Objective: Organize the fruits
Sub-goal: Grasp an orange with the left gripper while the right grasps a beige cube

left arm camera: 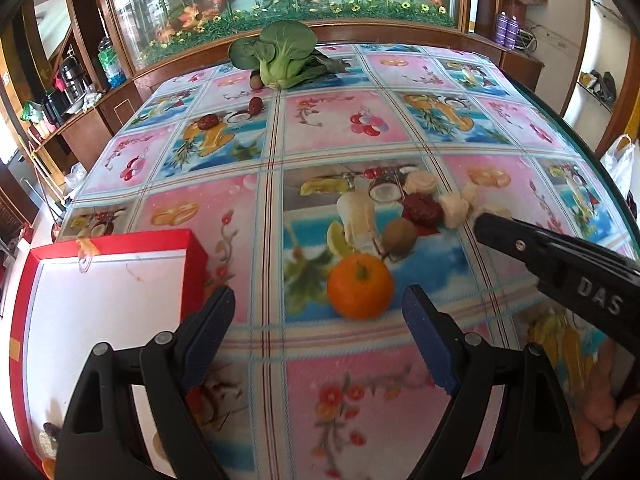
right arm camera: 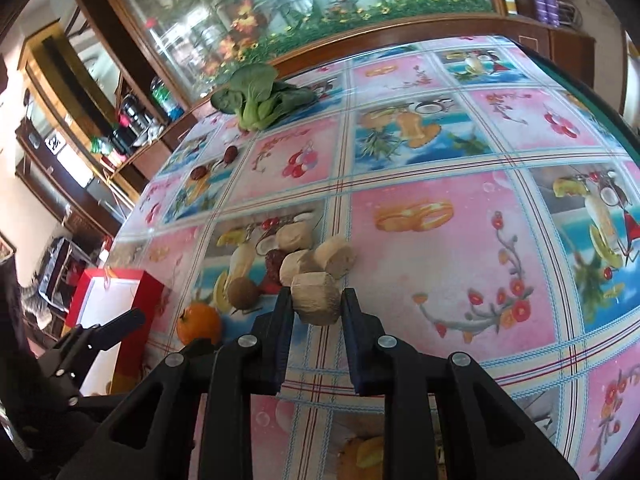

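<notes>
the right gripper point(right arm camera: 316, 304) is clamping a pale peeled chunk point(right arm camera: 314, 298) just right of the orange point(left arm camera: 360, 286). the left gripper point(left arm camera: 320, 320) is gaping wide before that orange. a kiwi point(left arm camera: 399, 236) is sitting just behind the orange, the red box point(left arm camera: 120, 240) to its left, the bok choy point(left arm camera: 280, 56) far beyond.

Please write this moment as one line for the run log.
left tongs: open, behind orange | right tongs: around beige chunk, contact unclear | red box: at left
</notes>
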Demonstrator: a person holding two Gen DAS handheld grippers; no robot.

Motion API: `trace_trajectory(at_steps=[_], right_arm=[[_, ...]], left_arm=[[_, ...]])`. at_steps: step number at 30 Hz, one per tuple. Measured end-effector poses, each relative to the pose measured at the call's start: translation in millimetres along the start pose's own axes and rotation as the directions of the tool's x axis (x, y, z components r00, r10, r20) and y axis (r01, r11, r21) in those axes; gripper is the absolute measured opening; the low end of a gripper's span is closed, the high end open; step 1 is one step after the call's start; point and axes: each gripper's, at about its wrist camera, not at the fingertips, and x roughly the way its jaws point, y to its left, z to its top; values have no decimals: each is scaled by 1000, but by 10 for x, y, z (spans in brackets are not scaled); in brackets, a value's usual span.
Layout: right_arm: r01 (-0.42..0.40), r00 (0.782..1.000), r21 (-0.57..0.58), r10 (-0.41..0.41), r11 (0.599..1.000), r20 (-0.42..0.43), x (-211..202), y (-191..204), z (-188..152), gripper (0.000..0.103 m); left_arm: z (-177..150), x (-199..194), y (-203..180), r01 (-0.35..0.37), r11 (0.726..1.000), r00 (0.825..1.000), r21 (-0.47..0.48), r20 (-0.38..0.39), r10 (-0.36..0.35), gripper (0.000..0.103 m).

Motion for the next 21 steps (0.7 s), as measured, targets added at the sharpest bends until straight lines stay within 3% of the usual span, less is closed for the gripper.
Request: trace_trajectory(at_steps=[6, 8, 13, 14, 21], right_arm=[[-2, 1000, 18, 1, 1000, 19, -18, -25, 26, 23], [5, 1000, 21, -6, 1000, 27, -26, -34, 29, 23], [18, 998, 38, -20, 999, 54, -64, -77, 42, 23], [19, 998, 44, -22, 999, 60, -71, -89, 46, 23], [38, 994, 50, -43, 998, 104, -122, -115, 64, 23]], left_arm=[[29, 103, -64, 34, 999, 999, 3, -12, -34, 74], [22, 154, -82, 51, 999, 998, 3, -24, -51, 60], [12, 167, -78, 85, 996, 996, -10, -9, -86, 49], [10, 159, -88, 91, 996, 996, -5, -7, -91, 40], [-45, 50, -110, 100, 995, 995, 2, 9, -100, 38]])
